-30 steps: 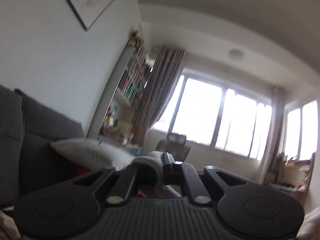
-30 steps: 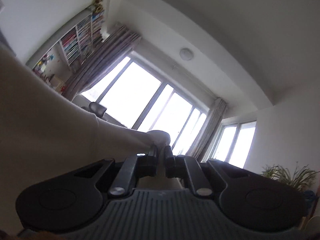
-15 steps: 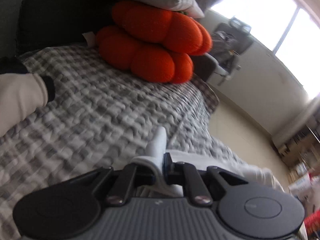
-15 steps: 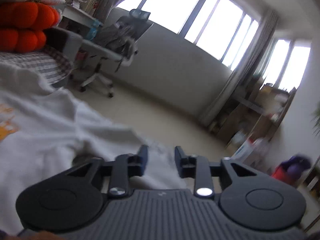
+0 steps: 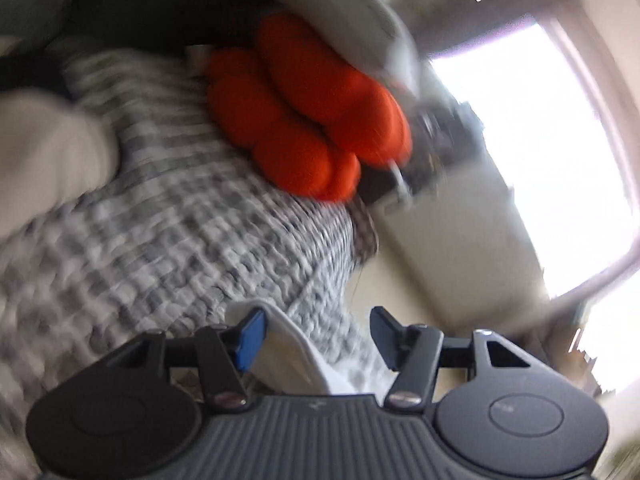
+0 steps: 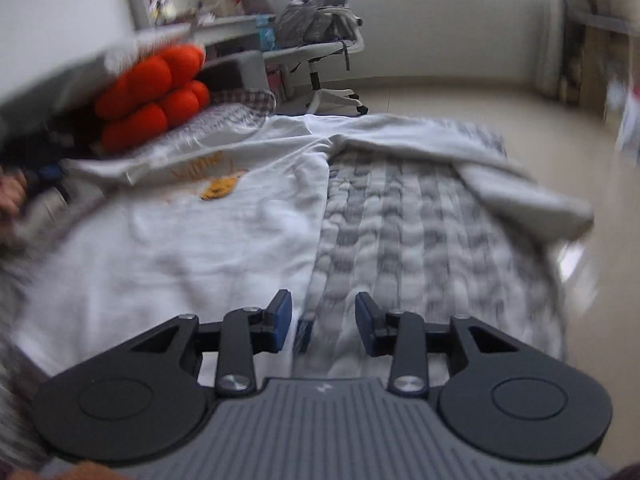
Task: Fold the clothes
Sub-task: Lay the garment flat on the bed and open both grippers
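A white shirt (image 6: 180, 232) with an orange print lies spread on the grey checked blanket (image 6: 420, 240), one sleeve (image 6: 500, 176) reaching right. My right gripper (image 6: 323, 324) hovers low over the shirt's near edge, its jaws opening. That edge and a dark label lie between them, and neither pad presses on the cloth. In the left wrist view my left gripper (image 5: 316, 336) is also opening. A fold of the white shirt (image 5: 292, 356) rests loosely against its left pad, while the right pad stands clear.
Orange cushions (image 6: 152, 96) and a white pillow (image 5: 340, 20) lie at the far end of the blanket. An office chair (image 6: 320, 32) stands beyond on the beige floor. A hand (image 6: 10, 196) shows at the left edge. A beige sleeve (image 5: 48, 152) lies at the left.
Both grippers swung down from facing the windows and ceiling to just above the blanket. Both had been shut on white cloth. Their jaws have parted and the shirt lies spread out.
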`<state>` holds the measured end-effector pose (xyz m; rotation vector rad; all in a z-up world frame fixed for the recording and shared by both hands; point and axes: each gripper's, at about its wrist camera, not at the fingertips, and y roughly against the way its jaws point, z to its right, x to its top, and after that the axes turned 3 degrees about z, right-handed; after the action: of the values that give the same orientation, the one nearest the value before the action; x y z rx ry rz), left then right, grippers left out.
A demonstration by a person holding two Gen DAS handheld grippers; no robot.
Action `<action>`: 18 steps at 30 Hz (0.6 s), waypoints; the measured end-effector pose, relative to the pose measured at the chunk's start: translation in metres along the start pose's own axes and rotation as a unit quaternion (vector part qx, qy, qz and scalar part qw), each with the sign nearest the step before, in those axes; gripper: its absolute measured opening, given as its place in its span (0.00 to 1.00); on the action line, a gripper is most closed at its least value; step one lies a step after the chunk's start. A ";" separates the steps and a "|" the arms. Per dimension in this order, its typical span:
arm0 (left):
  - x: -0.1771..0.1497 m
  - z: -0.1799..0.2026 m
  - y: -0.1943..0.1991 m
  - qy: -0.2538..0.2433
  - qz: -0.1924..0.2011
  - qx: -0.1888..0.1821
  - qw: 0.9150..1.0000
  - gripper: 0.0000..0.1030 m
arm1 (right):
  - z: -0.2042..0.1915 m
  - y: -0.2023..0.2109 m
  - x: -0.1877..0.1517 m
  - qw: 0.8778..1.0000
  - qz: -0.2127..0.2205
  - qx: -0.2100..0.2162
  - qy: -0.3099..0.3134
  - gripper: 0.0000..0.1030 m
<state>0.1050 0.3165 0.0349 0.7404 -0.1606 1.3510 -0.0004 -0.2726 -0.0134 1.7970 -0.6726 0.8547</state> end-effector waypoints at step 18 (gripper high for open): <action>-0.151 -0.013 0.137 -0.208 -0.092 -0.007 0.974 0.71 | -0.016 0.017 -0.029 0.987 0.010 0.159 0.028 0.40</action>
<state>-0.0619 0.2044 0.0013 0.9956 -0.4238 1.0054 -0.0349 -0.2618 -0.0229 2.0424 -0.5399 1.0702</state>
